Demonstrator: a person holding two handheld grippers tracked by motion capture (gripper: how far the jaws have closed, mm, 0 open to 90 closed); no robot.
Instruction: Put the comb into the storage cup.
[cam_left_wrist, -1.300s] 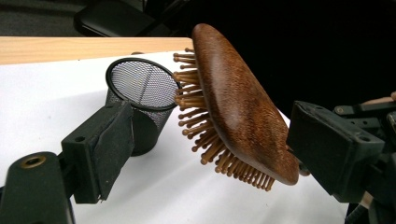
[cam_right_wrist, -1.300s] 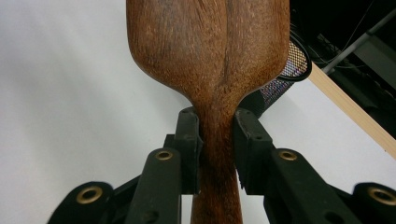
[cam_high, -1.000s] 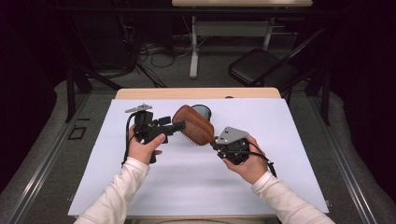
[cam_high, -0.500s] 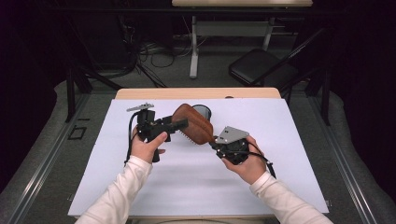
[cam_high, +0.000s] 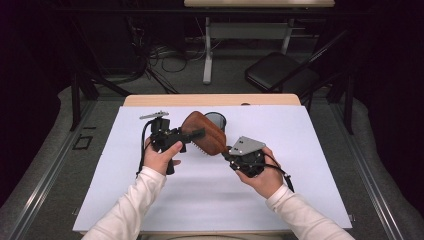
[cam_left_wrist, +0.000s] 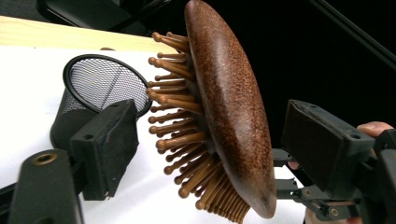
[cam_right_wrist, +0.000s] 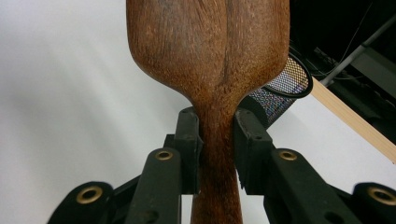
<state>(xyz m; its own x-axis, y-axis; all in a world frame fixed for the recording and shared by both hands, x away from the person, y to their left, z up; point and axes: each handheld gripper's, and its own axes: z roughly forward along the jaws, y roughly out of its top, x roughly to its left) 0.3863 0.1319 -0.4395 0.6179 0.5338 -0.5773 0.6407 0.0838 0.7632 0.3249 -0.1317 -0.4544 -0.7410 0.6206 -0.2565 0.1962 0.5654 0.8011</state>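
The right gripper (cam_right_wrist: 217, 140) is clamping the wooden hairbrush (cam_high: 204, 133) by its handle; the left gripper (cam_left_wrist: 210, 144), jaws closing around its head, is seemingly not yet touching.

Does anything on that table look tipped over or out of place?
Yes: the black mesh cup seems to lie on its side on the white sheet, its open mouth sideways behind the wooden hairbrush. Nothing looks spilled or damaged.

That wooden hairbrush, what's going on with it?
A person holds the hairbrush above the white table. The right tool is clamped on its handle. The left tool straddles the brush head and has just been closing, its pads not yet pressing. A black mesh cup stands just behind.
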